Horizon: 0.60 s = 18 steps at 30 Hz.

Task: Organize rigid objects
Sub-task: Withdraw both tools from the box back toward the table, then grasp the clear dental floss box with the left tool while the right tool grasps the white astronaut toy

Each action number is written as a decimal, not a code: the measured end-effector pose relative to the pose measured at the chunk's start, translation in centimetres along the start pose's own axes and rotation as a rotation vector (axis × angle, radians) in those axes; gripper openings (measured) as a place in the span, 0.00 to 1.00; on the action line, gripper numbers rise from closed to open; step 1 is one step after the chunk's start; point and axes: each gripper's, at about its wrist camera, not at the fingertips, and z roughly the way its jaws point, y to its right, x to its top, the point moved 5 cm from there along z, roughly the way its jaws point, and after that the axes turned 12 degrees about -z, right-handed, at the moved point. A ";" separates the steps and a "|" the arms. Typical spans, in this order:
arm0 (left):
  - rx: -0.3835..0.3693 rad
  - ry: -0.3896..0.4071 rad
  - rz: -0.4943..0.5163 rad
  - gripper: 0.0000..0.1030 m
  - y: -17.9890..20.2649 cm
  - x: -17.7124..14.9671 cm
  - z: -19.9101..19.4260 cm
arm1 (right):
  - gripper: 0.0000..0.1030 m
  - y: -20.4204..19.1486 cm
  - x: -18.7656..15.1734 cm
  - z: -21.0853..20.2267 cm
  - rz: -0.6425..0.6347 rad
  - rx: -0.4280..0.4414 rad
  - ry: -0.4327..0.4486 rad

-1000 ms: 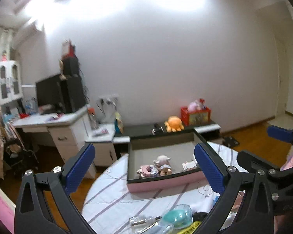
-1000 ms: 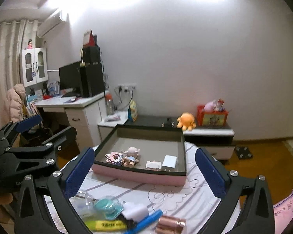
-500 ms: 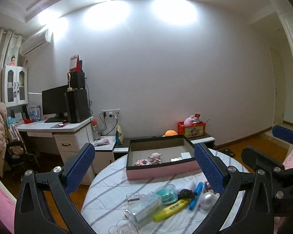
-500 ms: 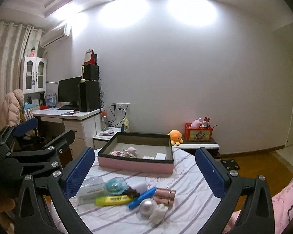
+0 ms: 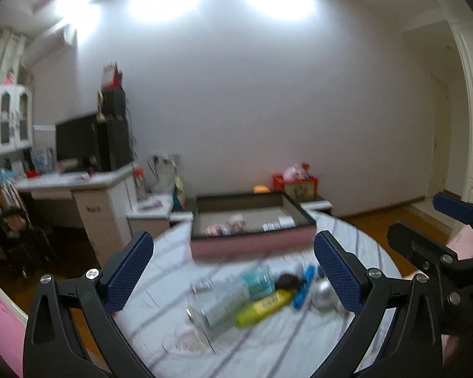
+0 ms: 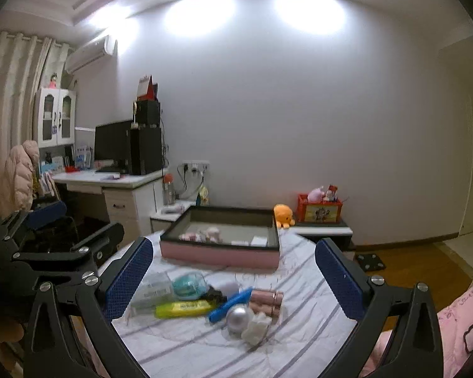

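Blue-padded, the left gripper [image 5: 233, 271] and the right gripper [image 6: 233, 271] are each spread wide with nothing between the pads, both raised above a round table [image 6: 299, 324] covered in a white cloth with grey stripes.

Right wrist view: between the jaws and slightly low lies a loose cluster of small items. Nearest the left pad is a clear plastic bottle [image 6: 153, 291], touching a teal-capped clear container [image 6: 189, 285]. Below these a yellow tube [image 6: 184, 309] lies on its side; a blue pen-like stick [image 6: 230, 304] runs diagonally from it toward the centre. A silver ball [image 6: 239, 316] and a small white figure [image 6: 257, 326] sit closest to the camera, touching each other, with two rose-gold cylinders [image 6: 266, 300] just behind them. A small dark item among these is too indistinct to name.

Beyond the cluster, centred between the jaws, stands a pink-sided tray [image 6: 220, 255] with a dark rim; it holds small figurines [image 6: 205, 234] at its left and a white box [image 6: 258, 241] at its right.

Left wrist view: the frame is motion-blurred. The same tray [image 5: 252, 244] sits ahead between the pads, the cluster below it, with the yellow tube [image 5: 265, 307] most legible. The right gripper's frame enters at the right edge.

Beyond the table: an orange plush [image 6: 283, 215] and a red box [image 6: 320, 211] on a low cabinet.
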 end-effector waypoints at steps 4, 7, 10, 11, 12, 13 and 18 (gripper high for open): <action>0.011 -0.096 -0.022 1.00 -1.2 -3.0 1.9 | 1.00 -0.8 -2.6 1.8 -0.001 0.030 -0.076; 0.011 -0.166 -0.052 1.00 -1.9 -5.1 3.2 | 1.00 -1.2 -4.5 3.2 0.013 0.057 -0.133; -0.001 -0.236 -0.076 1.00 -2.7 -7.2 4.4 | 1.00 -1.5 -6.6 4.6 0.021 0.072 -0.193; 0.004 -0.252 -0.077 1.00 -3.0 -7.7 4.8 | 1.00 -1.5 -7.3 5.1 0.028 0.079 -0.213; 0.014 -0.265 -0.081 1.00 -3.3 -8.2 5.1 | 1.00 -1.5 -7.8 5.4 0.033 0.079 -0.227; 0.019 -0.281 -0.089 1.00 -3.8 -8.6 5.5 | 1.00 -1.5 -8.4 5.7 0.035 0.078 -0.245; 0.069 -0.333 -0.126 1.00 -6.2 -9.7 7.6 | 1.00 -0.8 -10.7 7.3 0.063 0.070 -0.312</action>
